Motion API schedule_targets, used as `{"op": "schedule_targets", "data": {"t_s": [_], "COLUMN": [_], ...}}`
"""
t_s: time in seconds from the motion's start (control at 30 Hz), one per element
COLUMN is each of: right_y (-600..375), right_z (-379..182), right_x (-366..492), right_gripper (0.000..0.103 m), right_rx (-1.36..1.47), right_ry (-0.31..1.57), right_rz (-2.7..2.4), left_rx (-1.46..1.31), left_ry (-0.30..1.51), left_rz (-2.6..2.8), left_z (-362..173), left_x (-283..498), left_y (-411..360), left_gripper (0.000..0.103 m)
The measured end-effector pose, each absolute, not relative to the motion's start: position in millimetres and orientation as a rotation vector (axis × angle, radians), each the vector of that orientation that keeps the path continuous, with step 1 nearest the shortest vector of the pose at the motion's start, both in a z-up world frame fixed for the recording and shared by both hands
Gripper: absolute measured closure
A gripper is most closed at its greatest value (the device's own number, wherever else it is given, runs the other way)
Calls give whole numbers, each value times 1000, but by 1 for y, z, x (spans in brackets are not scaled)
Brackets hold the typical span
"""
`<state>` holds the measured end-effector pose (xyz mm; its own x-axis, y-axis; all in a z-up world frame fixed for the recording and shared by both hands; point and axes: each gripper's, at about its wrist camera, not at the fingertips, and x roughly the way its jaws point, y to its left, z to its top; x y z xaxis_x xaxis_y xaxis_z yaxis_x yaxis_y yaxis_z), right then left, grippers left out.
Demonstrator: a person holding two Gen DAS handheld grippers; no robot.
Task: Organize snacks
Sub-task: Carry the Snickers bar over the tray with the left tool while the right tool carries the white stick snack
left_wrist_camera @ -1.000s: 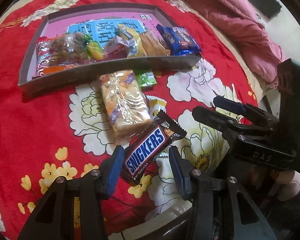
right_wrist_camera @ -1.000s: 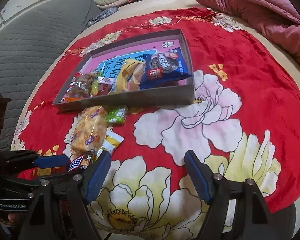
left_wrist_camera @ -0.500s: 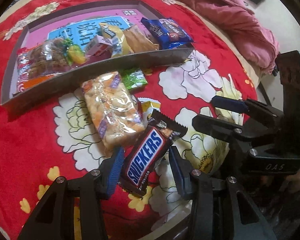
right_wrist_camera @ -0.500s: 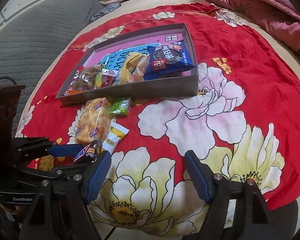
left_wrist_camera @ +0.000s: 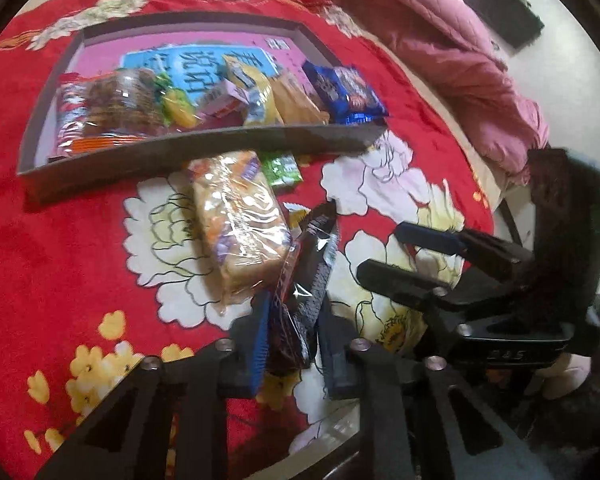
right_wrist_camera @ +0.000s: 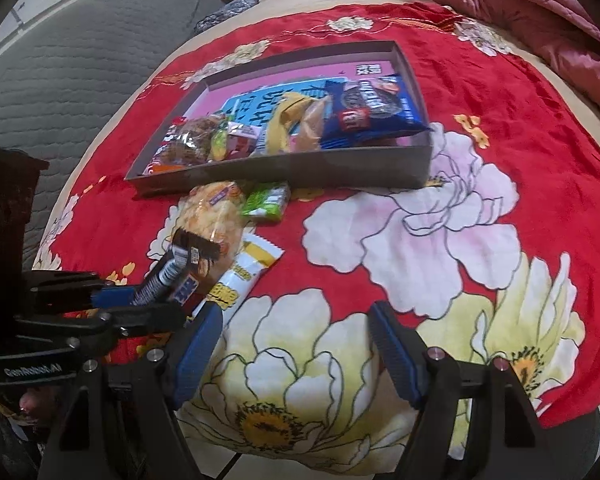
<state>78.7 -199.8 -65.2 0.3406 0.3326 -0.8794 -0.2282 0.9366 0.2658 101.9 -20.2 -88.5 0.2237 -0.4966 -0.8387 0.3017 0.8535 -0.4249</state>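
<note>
While tilted downward, the left gripper (left_wrist_camera: 292,340) pinches the Snickers bar (left_wrist_camera: 304,280).

- "GenRobot.AI" — white lettering on the black body of the left gripper (right_wrist_camera: 156,300), seen from the right wrist.
- "DAS", faint and blurred, on the black body of the right gripper (left_wrist_camera: 412,256), seen from the left wrist.
- Large Chinese characters on the blue panel inside the box (left_wrist_camera: 204,148) — too distorted to read.
</note>
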Motion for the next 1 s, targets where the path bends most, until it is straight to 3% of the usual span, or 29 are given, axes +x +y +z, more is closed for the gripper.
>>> {"op": "schedule_targets", "data": {"t_s": [0.37, 0.47, 0.53, 0.6, 1.0], "right_y": [-161, -151, -147, -145, -185], "right_z": [-78, -81, -82, -81, -49], "right_x": [84, 82, 81, 79, 80], "right_gripper": [29, 47, 66, 75, 84], "right_rx": [56, 0, -30, -33, 49], "right_ry": [1198, 1193, 1188, 1184, 1033], "right_rz": [414, 431, 445, 470, 407], "left_rx": [-172, -154, -146, -146, -106], "left_ry": [1201, 1193, 1189, 1185, 1145], "left_rz": [-482, -461, -453, -447, -367], "left_z": [-79, -76, -75, -74, -63], "left_x": [98, 97, 96, 96, 96], "left_y": [-10, -9, -9, -10, -7], "left_gripper": [83, 83, 83, 83, 83]}}
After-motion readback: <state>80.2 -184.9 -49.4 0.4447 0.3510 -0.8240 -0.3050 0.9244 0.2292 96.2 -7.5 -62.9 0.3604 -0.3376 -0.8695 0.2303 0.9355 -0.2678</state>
